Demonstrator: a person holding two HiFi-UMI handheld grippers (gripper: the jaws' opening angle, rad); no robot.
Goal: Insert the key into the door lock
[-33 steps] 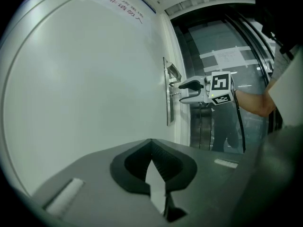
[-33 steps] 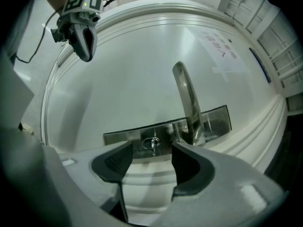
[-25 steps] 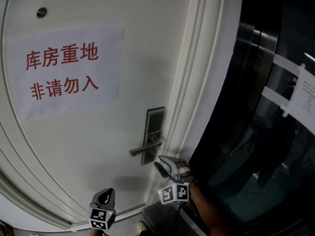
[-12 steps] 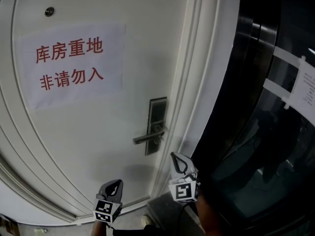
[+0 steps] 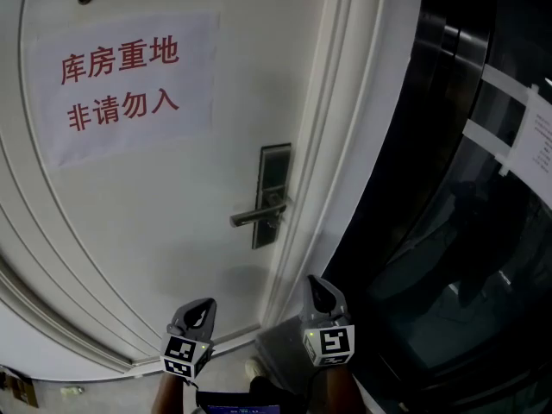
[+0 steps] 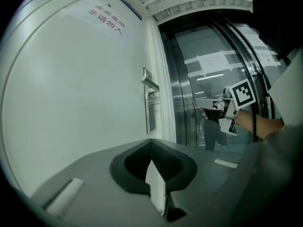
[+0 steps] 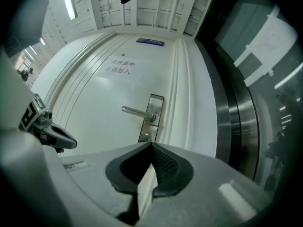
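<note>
White painted door (image 5: 155,222) fills most of the head view, with a paper notice (image 5: 121,84) printed in red characters taped to its upper part. Near the door's right edge sits a tall metal lock plate (image 5: 274,166) with a lever handle (image 5: 254,216) pointing left. In the right gripper view a small round keyhole (image 7: 147,136) shows on the plate just below the lever. To the right of the door frame is a dark glass wall (image 5: 466,231) with sheets of paper taped on it. Low in the head view, two tools point toward the door. The left hand-held gripper (image 5: 203,307) is below and left of the lock, and the right hand-held gripper (image 5: 315,285) is below and slightly right of it. Both are well apart from the door. Each gripper's own view shows its jaws clenched tip to tip with nothing visible between them. No key can be seen in any view, neither in a gripper nor in the keyhole. Judging from this, the task is at its very beginning. Nothing has been inserted, a key has yet to appear in a grip, and the right hand-held gripper, which faces the keyhole, would need to close the gap to the lock.
</note>
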